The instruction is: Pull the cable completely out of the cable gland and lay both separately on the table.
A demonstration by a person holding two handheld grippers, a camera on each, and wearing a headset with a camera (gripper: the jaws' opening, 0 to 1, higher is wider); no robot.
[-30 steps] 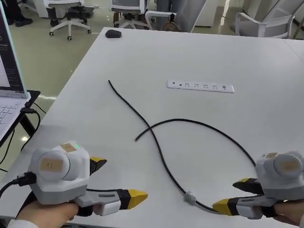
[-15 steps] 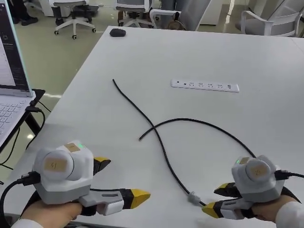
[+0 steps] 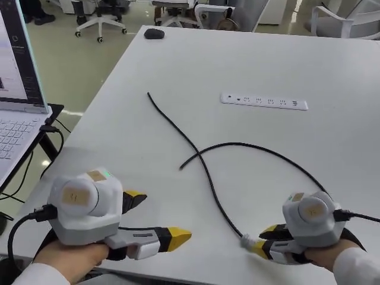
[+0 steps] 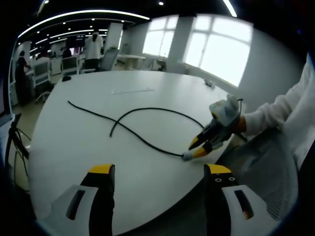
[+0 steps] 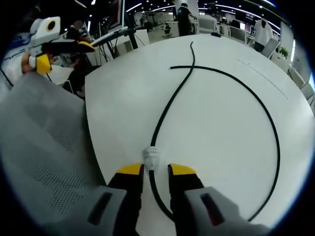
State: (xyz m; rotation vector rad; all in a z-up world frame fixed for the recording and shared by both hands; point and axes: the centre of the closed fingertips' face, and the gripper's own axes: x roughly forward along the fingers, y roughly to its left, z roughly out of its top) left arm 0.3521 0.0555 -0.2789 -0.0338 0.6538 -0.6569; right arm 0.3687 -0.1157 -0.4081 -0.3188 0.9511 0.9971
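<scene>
A long black cable point(image 3: 205, 172) lies looped on the white table point(image 3: 178, 71), crossing itself near the middle. A small pale cable gland point(image 3: 246, 240) sits on it close to the near edge. My right gripper point(image 3: 264, 238) is right behind the gland. In the right gripper view its jaws point(image 5: 156, 170) straddle the cable with a narrow gap, not pinching it, and the gland point(image 5: 151, 157) lies just past the tips. My left gripper point(image 3: 157, 217) hovers wide open over the near left of the table with nothing in it. In the left gripper view the gland point(image 4: 187, 156) lies ahead to the right.
A white power strip point(image 3: 264, 101) lies at the far middle and a dark mouse point(image 3: 154, 34) at the far left corner. A laptop point(image 3: 15, 89) stands on a stand left of the table. Office chairs line the far side. The table's near edge runs just under both grippers.
My right gripper has slid left along the cable up to the gland, and its jaws have narrowed around the cable. The left gripper has stayed put and open.
</scene>
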